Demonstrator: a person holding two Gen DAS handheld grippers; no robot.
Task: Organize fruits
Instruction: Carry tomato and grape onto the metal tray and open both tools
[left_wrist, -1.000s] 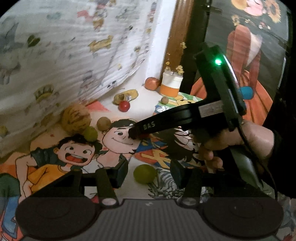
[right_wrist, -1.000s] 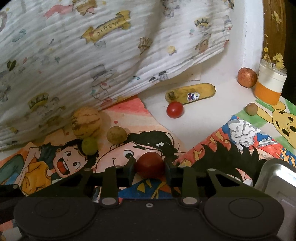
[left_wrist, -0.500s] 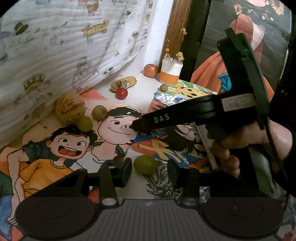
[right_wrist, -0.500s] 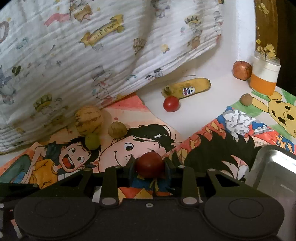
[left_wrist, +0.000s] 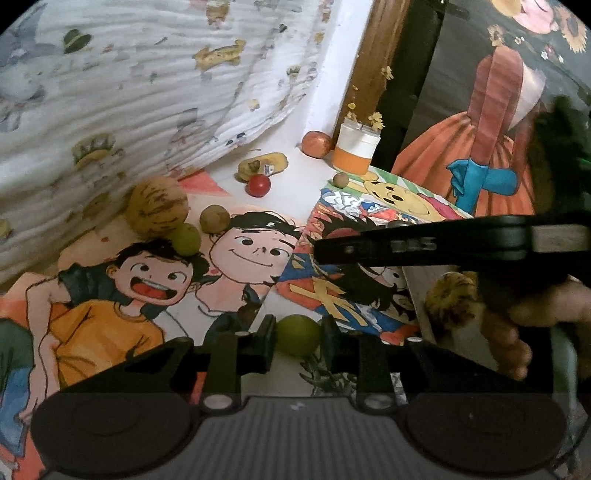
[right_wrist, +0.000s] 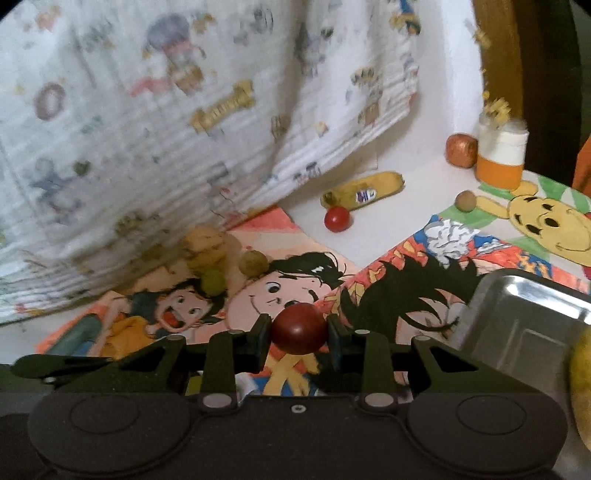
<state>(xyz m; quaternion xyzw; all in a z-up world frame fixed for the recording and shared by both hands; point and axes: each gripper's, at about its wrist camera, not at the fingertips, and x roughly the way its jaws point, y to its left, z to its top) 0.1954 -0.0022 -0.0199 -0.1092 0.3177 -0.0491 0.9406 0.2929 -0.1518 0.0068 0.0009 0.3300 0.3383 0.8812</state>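
A dark red fruit (right_wrist: 298, 331) sits against black claw (right_wrist: 298, 334) fingers. Beyond it lie a yellow banana (right_wrist: 362, 189), a bright red tomato (right_wrist: 337, 219), and a white-and-orange jar (right_wrist: 500, 159); beside it, a silver tray (right_wrist: 524, 325) on cartoon-print mats (right_wrist: 280, 288).

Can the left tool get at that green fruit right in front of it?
Probably yes. The green fruit already sits between the open fingers of the left tool, nothing lies between them, and the right tool crosses farther back.
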